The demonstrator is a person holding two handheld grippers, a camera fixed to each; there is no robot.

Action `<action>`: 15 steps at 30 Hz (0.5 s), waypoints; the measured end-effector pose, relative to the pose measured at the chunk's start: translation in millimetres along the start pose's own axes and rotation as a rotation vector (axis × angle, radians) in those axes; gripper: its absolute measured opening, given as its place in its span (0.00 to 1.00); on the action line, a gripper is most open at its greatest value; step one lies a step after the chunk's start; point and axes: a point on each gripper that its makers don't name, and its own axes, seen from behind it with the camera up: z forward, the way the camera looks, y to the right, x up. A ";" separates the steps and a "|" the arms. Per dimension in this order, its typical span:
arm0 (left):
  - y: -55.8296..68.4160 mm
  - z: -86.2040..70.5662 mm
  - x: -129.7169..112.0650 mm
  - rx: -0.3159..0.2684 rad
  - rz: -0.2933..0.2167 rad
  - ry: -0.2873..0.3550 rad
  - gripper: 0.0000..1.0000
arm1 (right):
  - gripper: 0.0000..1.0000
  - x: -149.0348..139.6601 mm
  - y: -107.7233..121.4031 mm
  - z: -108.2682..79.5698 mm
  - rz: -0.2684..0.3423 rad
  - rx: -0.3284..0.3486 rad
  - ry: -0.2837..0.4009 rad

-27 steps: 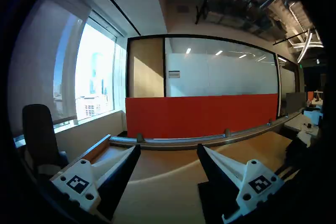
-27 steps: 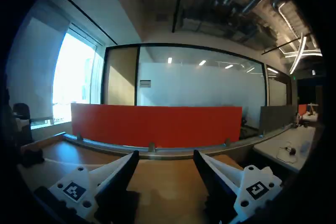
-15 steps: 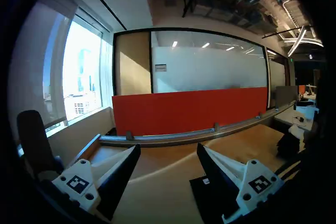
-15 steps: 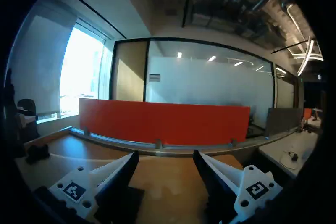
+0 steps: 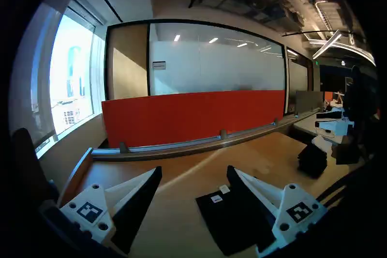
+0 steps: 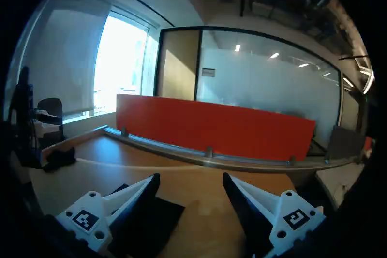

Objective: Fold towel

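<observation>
A black towel lies flat on the wooden desk, with small white tags near its far edge. In the left gripper view it sits low and right of centre, partly behind the right finger. My left gripper hangs open above the desk, nothing between its fingers. In the right gripper view the same black towel shows at the lower left, partly behind the left finger. My right gripper is open too, held over the bare wood beside the towel.
A red divider panel on a metal rail closes off the desk's far edge. A dark bundle lies at the desk's right in the left gripper view. Another dark lump sits at the far left. An office chair stands by the window.
Both cameras have tilted downward and swung: the left one rightward, the right one leftward. The black towel has come into sight under both grippers. The fingers stay spread as before.
</observation>
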 end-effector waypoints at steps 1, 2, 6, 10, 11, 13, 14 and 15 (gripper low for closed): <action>2.1 0.2 -3.3 -0.010 0.002 -0.009 1.00 | 1.00 -3.8 -3.9 0.1 -0.007 0.017 -0.014; 4.2 0.4 -6.6 -0.020 0.004 -0.018 1.00 | 1.00 -7.6 -7.8 0.1 -0.013 0.034 -0.027; 19.4 1.3 -26.5 -0.086 0.020 -0.078 1.00 | 1.00 -25.9 -25.8 -1.4 -0.051 0.114 -0.089; 33.8 1.9 -41.7 -0.146 0.042 -0.125 1.00 | 1.00 -37.1 -35.7 -1.7 -0.091 0.159 -0.124; 36.6 2.2 -44.8 -0.156 0.049 -0.135 1.00 | 1.00 -38.9 -37.5 -1.7 -0.099 0.167 -0.130; 40.5 3.6 -51.2 -0.170 0.063 -0.148 1.00 | 1.00 -42.9 -41.0 -2.1 -0.112 0.183 -0.142; 42.3 4.3 -54.2 -0.176 0.070 -0.155 1.00 | 1.00 -44.8 -42.7 -2.2 -0.118 0.190 -0.148; 43.1 5.1 -57.5 -0.179 0.074 -0.160 1.00 | 1.00 -47.1 -43.6 -2.0 -0.122 0.195 -0.154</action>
